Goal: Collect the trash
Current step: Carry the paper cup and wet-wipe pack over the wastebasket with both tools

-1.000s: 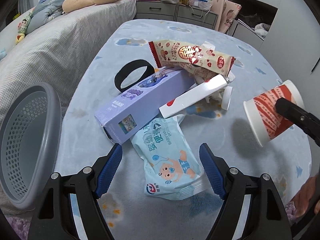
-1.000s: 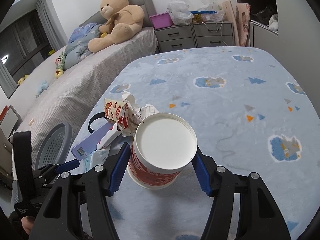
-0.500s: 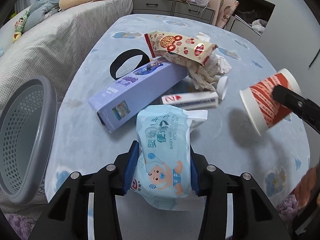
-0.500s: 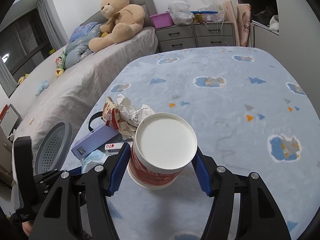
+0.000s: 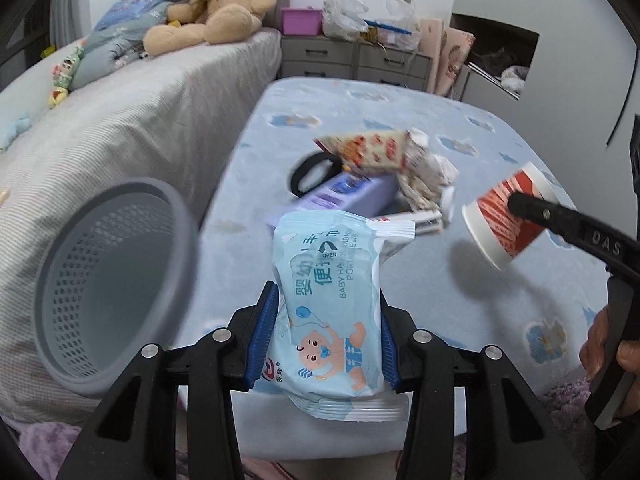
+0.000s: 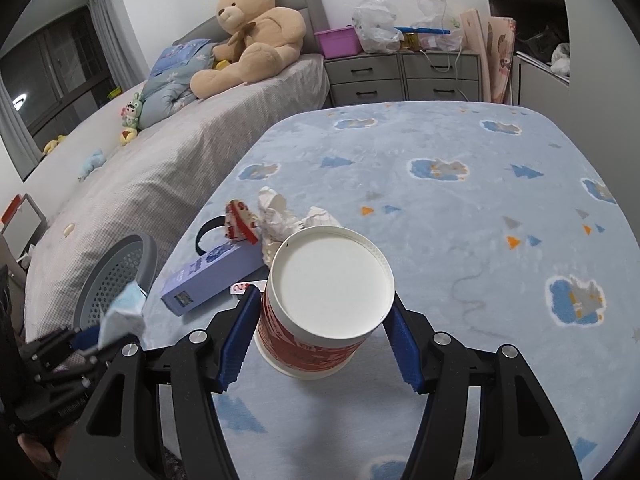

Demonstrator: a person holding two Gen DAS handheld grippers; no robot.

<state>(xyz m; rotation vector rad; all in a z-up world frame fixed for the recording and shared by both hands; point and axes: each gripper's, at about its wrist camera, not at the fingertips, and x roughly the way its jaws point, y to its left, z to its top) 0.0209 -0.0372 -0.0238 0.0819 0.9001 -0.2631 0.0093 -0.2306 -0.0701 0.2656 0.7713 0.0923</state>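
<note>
Beside basket (image 5: 108,280), left-view-only wipes print (image 5: 332,312)

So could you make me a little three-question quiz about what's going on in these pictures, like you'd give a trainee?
1. True or false: the left gripper is shut on the baby wipes pack.
2. What does the right gripper hold? A) the purple box B) the red and white paper cup C) the black band
3. Fill in: the grey mesh ______ stands beside the blue blanket, on the wipes pack's side.

Key: 1 true. 2 B. 3 basket.
</note>
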